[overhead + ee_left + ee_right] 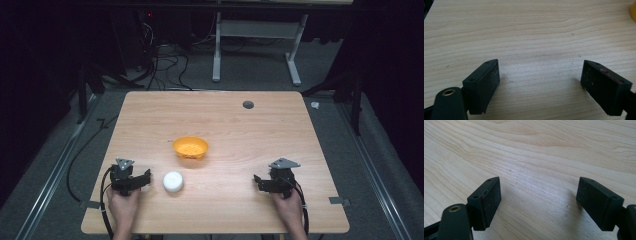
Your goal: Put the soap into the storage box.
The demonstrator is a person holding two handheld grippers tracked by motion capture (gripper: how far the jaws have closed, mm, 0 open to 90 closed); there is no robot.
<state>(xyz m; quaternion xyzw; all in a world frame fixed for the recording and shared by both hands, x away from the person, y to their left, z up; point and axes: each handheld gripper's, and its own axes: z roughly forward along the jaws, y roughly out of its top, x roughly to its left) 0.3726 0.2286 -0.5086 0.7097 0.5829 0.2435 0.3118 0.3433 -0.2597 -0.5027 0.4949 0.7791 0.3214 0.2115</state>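
Both tools rest wide open on the worktop.
We see the left tool just beside the white cap, near the orange bowl; the right tool holds nothing.

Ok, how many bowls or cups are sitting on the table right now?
2. An orange bowl sits near the table's middle, and a small white cup lies nearer the person, just beside the left gripper. Nothing seems hidden behind them.
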